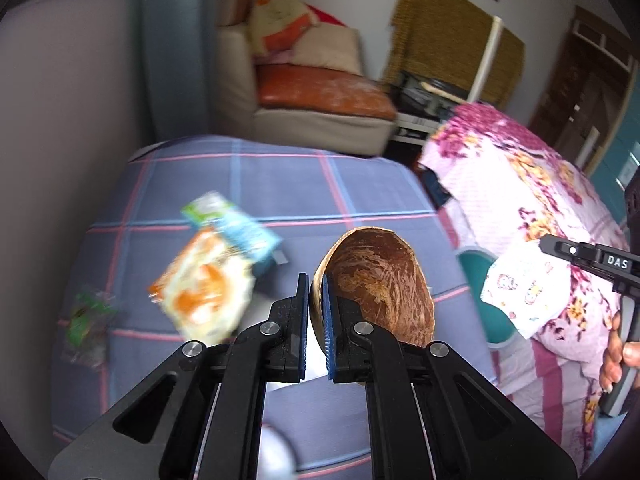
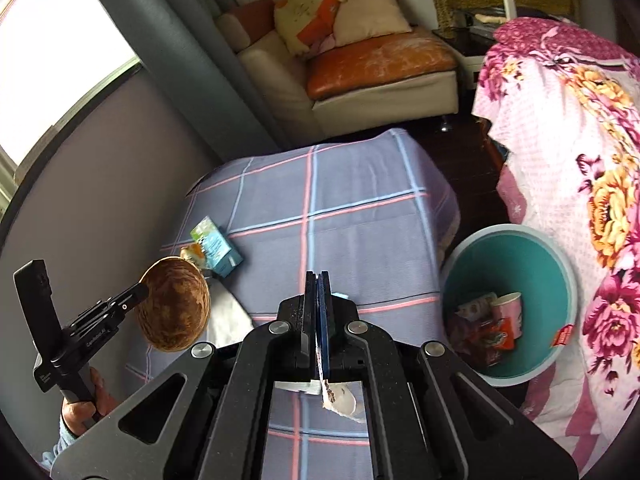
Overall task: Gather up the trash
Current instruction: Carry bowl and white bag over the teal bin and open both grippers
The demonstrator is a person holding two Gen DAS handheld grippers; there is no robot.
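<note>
We saw a rough, fibrous brown shell with a matt finish, woven checked cloth on the bed, a quilted floral blanket, a smooth plastic teal bin, glossy crinkled wrappers, a printed carton, and worn leather-like sofa cushions.

My left gripper and right gripper are matte black linkages with round silver pivot screws and blue ribbed pads on the fingers. White "DAS" lettering marks one body. My sleeve is light blue knit
</note>
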